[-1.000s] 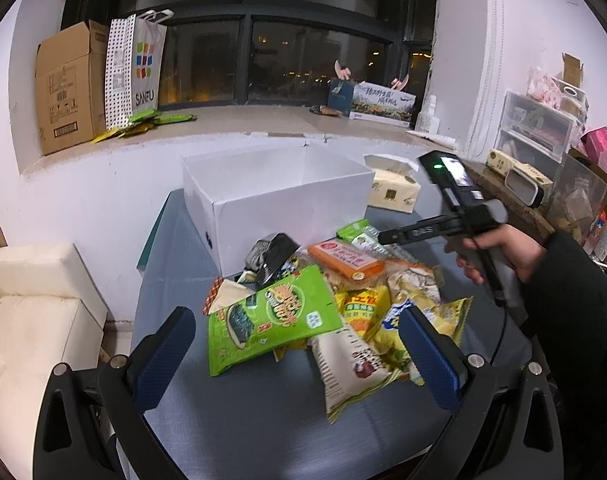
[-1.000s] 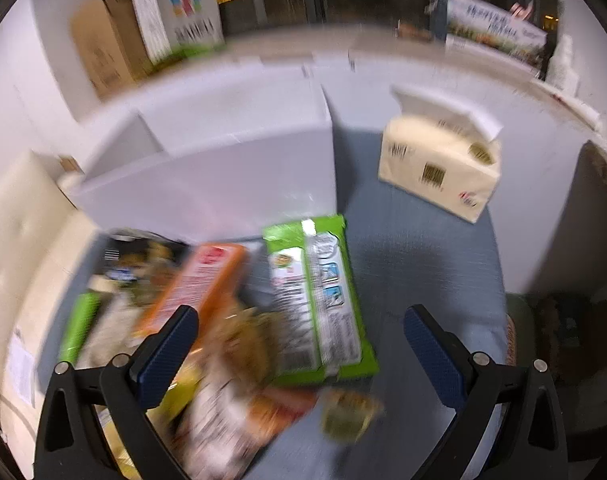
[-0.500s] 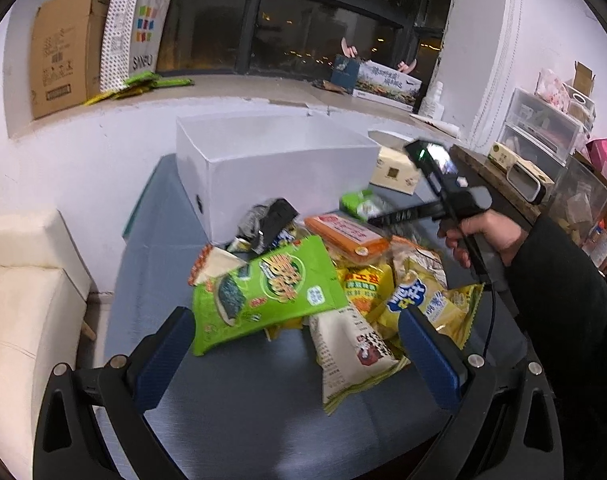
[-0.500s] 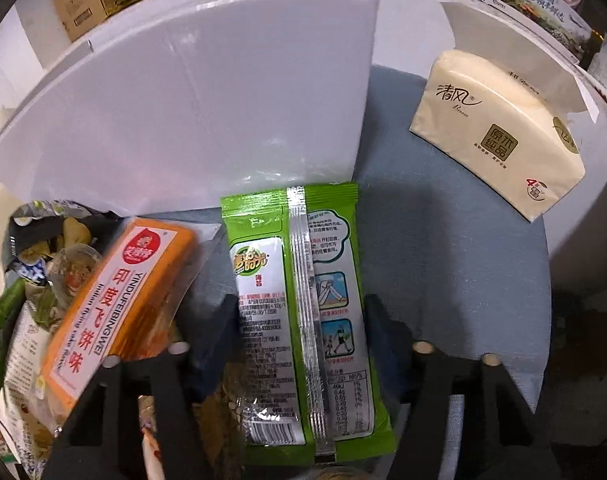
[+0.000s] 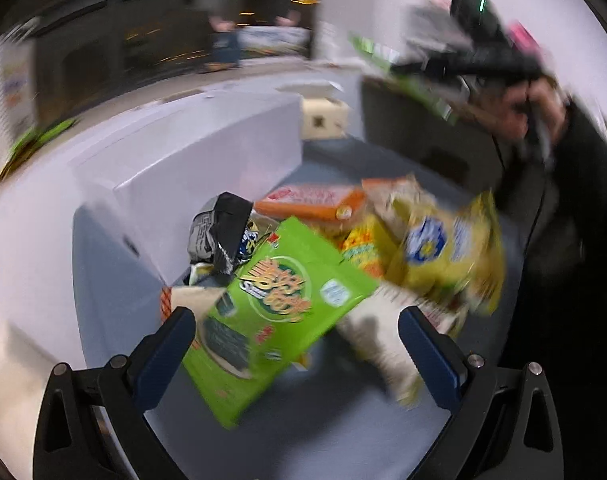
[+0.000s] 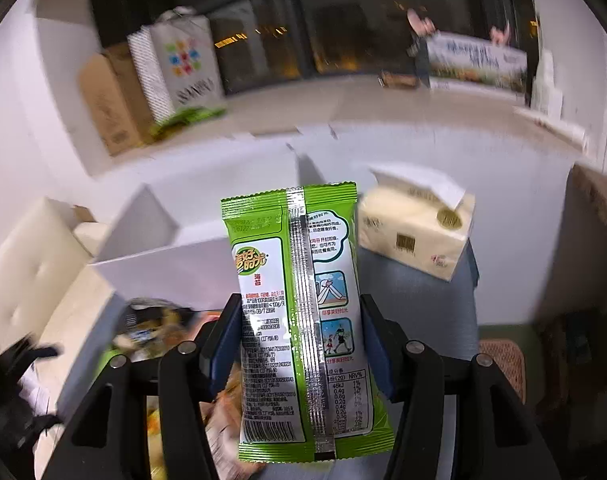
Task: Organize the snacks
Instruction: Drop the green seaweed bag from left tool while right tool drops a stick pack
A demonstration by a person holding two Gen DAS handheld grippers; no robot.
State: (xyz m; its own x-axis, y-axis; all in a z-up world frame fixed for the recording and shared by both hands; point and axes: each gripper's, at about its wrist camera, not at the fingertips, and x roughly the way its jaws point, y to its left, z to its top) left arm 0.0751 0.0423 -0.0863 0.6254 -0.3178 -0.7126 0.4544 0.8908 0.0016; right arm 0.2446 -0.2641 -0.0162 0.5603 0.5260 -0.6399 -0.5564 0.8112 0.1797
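Between the blue pads of the right hand-held gripper (image 6: 299, 344) stands a green snack packet (image 6: 303, 320), clamped on both long edges with its printed back and silver seam facing the camera. The jaws have just closed onto it, and the packet is held upright in the air, in front of the white box (image 6: 171, 264) and above its near wall. Right of the white box, a cream tissue pack (image 6: 415, 236) lies on the grey bench (image 6: 423, 304), well clear of the packet. Below the packet and nearer than the white box, blurred snack wrappers show under the gripper's left finger.

From the left wrist view, the left hand-held gripper (image 5: 295, 344) has its jaws spread wide, gripping nothing. A big green chip bag (image 5: 279, 312) lies tilted on the bench (image 5: 303, 440) between the two pads, touching neither; it sits just in front of the white box (image 5: 207, 168). Against the near wall of the white box lean a black wrapper (image 5: 219, 236) and an orange packet (image 5: 315, 204); yellow bags (image 5: 443, 248) pile up farther right of the box. Up and to the right of the white box, blurred, a hand (image 5: 531, 108) in a dark sleeve holds the other gripper aloft.
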